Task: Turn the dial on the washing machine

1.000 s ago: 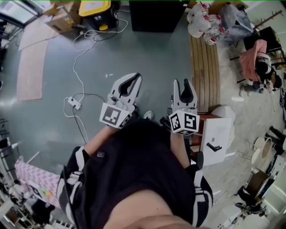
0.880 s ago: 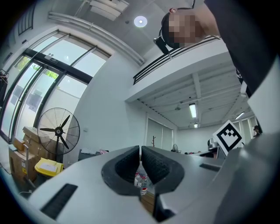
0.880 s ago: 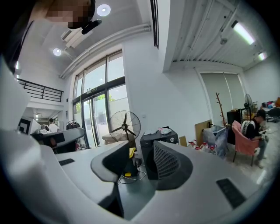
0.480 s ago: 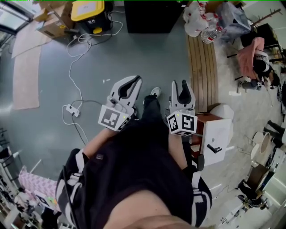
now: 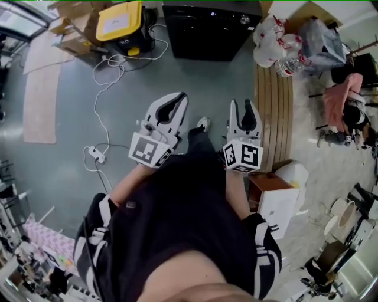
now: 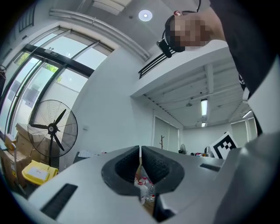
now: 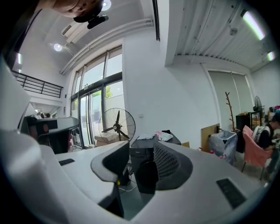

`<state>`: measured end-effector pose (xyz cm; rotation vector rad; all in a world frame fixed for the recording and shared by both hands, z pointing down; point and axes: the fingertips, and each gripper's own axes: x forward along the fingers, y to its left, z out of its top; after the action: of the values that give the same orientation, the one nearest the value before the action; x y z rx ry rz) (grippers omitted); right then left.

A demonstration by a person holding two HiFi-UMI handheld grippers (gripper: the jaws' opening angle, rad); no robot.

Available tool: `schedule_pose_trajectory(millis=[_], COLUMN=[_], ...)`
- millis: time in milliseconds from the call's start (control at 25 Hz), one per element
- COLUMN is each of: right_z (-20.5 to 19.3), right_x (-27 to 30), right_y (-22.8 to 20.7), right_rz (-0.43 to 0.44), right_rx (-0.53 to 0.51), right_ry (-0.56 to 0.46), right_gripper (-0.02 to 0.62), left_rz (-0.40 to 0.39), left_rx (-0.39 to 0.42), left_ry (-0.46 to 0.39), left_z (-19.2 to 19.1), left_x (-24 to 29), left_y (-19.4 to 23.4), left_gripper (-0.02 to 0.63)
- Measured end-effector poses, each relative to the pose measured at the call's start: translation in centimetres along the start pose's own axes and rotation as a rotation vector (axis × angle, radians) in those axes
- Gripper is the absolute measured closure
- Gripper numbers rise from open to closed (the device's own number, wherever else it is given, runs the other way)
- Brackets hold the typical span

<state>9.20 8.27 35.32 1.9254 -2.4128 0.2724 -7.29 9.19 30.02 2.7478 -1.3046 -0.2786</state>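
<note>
The black washing machine (image 5: 209, 29) stands at the top of the head view, with a small round dial (image 5: 244, 19) on its top near the right corner. It is far off from both grippers. My left gripper (image 5: 179, 98) is held over the grey floor with its pads together and nothing in it; the left gripper view shows the pads (image 6: 151, 164) touching. My right gripper (image 5: 243, 107) is held beside it, open and empty. In the right gripper view the washing machine (image 7: 141, 156) shows through the gap between the jaws of the right gripper (image 7: 141, 151).
A yellow-lidded box (image 5: 120, 17) and cardboard boxes (image 5: 74, 32) stand left of the machine. A white cable with a power strip (image 5: 94, 154) runs over the floor. A wooden bench (image 5: 273, 106), plastic bags (image 5: 277, 38) and a small white cabinet (image 5: 277, 206) are at the right. A standing fan (image 7: 117, 124) is near the windows.
The person has stepped forward: the washing machine has come further into the top of the head view. Both grippers keep their pose in front of the body.
</note>
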Motion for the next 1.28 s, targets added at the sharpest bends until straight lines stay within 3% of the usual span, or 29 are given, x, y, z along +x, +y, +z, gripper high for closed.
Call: schedule_pose_trajectory(millis=[320, 640, 1000, 1280], right_z=[2.9, 0.9, -6.9, -17.8], right_x=[15.0, 27.4, 44.3, 55.5], right_y=[-10.3, -15.6, -23.7, -28.9], right_rz=[0.051, 0.055, 0.014, -0.032], right_rx=[-0.036, -0.068, -0.077, -0.126], right_ry=[0.018, 0.043, 0.136, 0.255], right_gripper=[0.416, 0.408, 0.350, 0.291], left_rz=[0.055, 0.025, -0.039, -0.039], left_rx=[0.042, 0.020, -0.016, -0.046], left_ry=[-0.019, 0.027, 0.089, 0.122], left_z=[1.0, -2.5, -8.1, -14.0], left_x=[15.3, 24.3, 36.4, 42.1], left_y=[3.9, 8.5, 15.5, 21.0], left_gripper=[0.572, 0.572, 0.572, 0.572])
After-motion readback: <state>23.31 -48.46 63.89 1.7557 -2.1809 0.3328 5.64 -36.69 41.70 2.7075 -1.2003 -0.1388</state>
